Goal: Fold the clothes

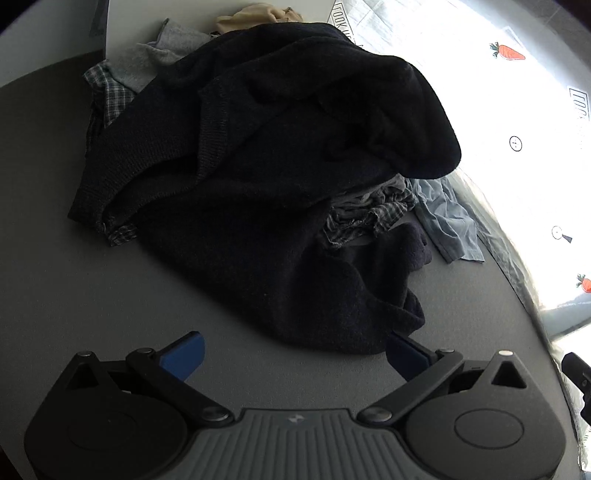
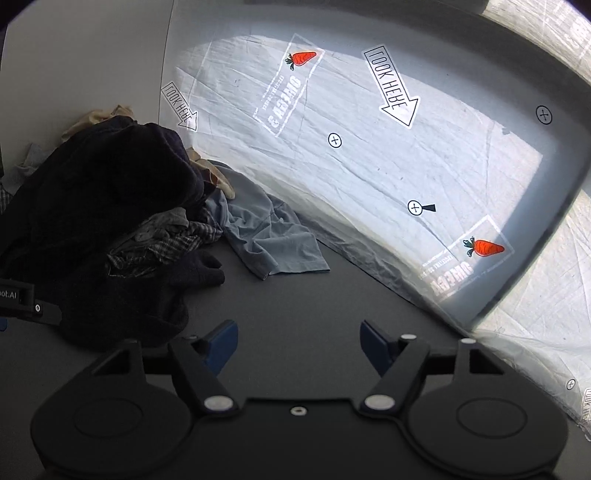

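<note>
A heap of clothes lies on the dark grey table (image 1: 74, 288). A large dark navy knitted garment (image 1: 266, 155) covers most of the heap. Under it show a checked shirt (image 1: 369, 218), a light blue garment (image 1: 447, 221) and grey and beige pieces at the back. My left gripper (image 1: 291, 354) is open just in front of the navy garment's near hem, its right finger touching or almost touching the cloth. My right gripper (image 2: 297, 345) is open over bare table, to the right of the heap (image 2: 103, 221). The light blue garment (image 2: 266, 236) lies ahead of it.
A white plastic sheet (image 2: 369, 155) printed with carrots, arrows and cross marks rises behind and to the right of the table. A white wall (image 1: 166, 14) stands at the back left. Part of the left gripper's body (image 2: 26, 302) shows at the right wrist view's left edge.
</note>
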